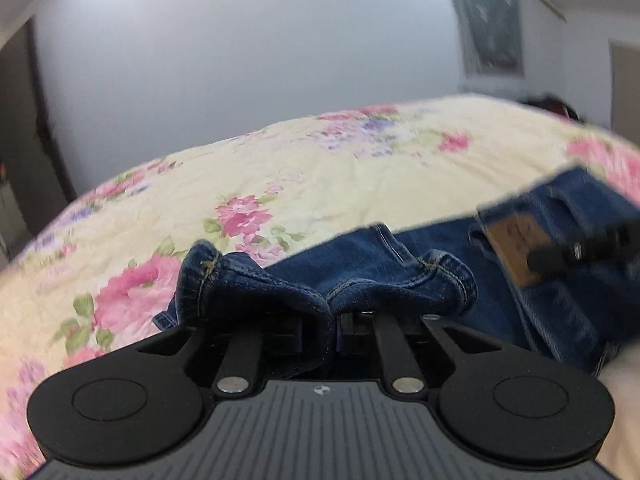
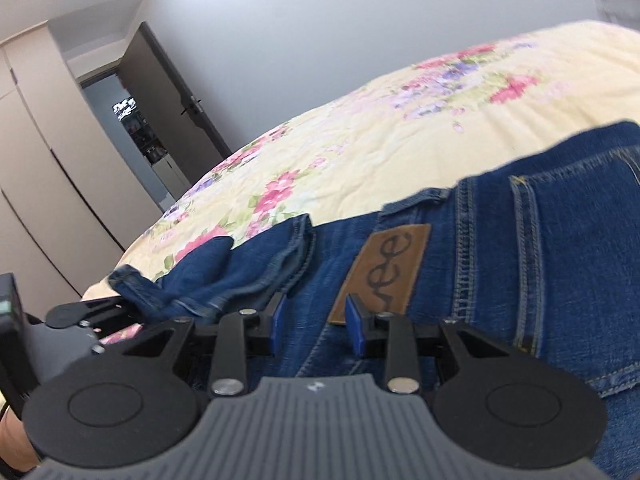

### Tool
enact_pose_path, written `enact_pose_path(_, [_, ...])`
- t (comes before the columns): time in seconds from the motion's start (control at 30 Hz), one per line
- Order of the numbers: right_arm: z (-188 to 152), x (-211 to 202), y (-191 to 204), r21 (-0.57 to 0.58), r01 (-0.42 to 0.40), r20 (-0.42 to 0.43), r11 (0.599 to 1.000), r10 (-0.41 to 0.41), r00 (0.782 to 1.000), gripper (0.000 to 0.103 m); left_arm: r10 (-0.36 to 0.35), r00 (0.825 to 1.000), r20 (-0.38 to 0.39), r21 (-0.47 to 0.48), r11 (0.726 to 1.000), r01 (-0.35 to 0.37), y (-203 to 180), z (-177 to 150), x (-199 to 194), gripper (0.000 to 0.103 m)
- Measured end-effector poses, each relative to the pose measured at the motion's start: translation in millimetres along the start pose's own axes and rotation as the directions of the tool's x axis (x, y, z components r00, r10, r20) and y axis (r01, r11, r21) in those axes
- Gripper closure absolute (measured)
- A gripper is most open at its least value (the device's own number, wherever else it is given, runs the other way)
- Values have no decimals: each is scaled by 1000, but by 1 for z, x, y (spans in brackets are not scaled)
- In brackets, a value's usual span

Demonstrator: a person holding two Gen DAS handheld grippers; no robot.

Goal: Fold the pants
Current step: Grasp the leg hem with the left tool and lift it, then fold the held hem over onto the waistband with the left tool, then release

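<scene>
Blue jeans (image 1: 400, 264) lie folded on a floral bedspread (image 1: 280, 168). My left gripper (image 1: 334, 312) is shut on the bunched leg hems (image 1: 248, 280), which curl up over its fingers, close to the waistband with its brown leather patch (image 1: 512, 240). The right gripper (image 1: 580, 248) shows blurred at the right, by that patch. In the right wrist view my right gripper (image 2: 316, 324) stands open just above the jeans (image 2: 520, 240), its blue pads (image 2: 278, 320) apart beside the patch (image 2: 384, 272). The leg hems (image 2: 192, 280) and the left gripper (image 2: 80, 316) are at the left.
The bedspread (image 2: 400, 140) stretches far beyond the jeans. A wardrobe (image 2: 48, 160) and an open dark door (image 2: 172, 112) stand past the bed's left side. A picture (image 1: 488, 20) hangs on the far wall, and a dark object (image 1: 552, 104) sits at the bed's far edge.
</scene>
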State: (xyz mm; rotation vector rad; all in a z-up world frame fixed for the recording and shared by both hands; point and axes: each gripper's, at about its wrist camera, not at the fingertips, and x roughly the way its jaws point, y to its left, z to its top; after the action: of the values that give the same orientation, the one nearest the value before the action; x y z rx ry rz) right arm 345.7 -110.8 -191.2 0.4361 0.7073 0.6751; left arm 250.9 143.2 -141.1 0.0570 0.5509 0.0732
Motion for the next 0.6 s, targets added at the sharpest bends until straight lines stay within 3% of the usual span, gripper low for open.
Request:
enact_pose_path(0.03, [2,-1,-3,23,-9,2,1000,9,1000,74,-21,1000,16,-149,989,23,23,6,-4,89])
enact_pose_path(0.07, [4,-3,-4,39,-18,6,999,18,1000,73,-34,998,44,-320,946,46,50,12,-10,91])
enact_pose_path(0.1, [5,-5,-5,46,-26,12,999,25,1000,73,-32,996,78,-476,877,66,76,13,-16,91])
enact_pose_path(0.13, [6,-7,-4,44,-31,18,999,30,999,73,-26,993,113,-611,786,90,101,11,-22,91])
enact_pose_path(0.17, [7,-8,-2,38,-33,22,999,32,999,73,-20,988,152,-732,669,126,125,6,-27,91])
enact_pose_path(0.2, [7,-9,-1,32,-34,25,999,33,999,73,-15,982,186,-819,551,164,146,-1,-30,92])
enact_pose_path(0.23, [7,-10,0,31,-36,28,999,35,999,73,-10,977,213,-869,455,194,163,-8,-33,92])
enact_pose_path(0.27, [7,-12,0,34,-38,30,999,37,999,72,7,974,226,-897,391,206,177,-12,-37,92])
enact_pose_path(0.3, [7,-13,0,38,-44,29,998,42,999,72,30,975,220,-908,373,193,185,-11,-42,93])
enact_pose_path(0.37, [7,-14,2,41,-50,30,998,49,998,72,51,978,204,-900,404,166,188,-2,-49,95])
enact_pose_path(0.4, [6,-15,3,39,-53,29,998,52,998,72,49,977,207,-888,429,167,184,3,-52,95])
enact_pose_path(0.43, [7,-14,4,36,-54,29,998,53,998,72,32,976,215,-864,473,174,174,9,-51,94])
enact_pose_path(0.47, [8,-12,4,34,-56,29,998,55,998,72,13,976,215,-822,542,174,160,18,-50,93])
enact_pose_path(0.5, [7,-11,5,31,-55,29,998,54,998,72,-6,978,208,-756,634,165,140,28,-48,92])
enact_pose_path(0.57, [9,-8,3,30,-50,32,998,49,998,72,-51,982,182,-544,827,144,88,47,-41,92])
enact_pose_path(0.6, [10,-7,1,32,-44,36,999,43,998,72,-71,984,163,-407,904,133,57,52,-36,92])
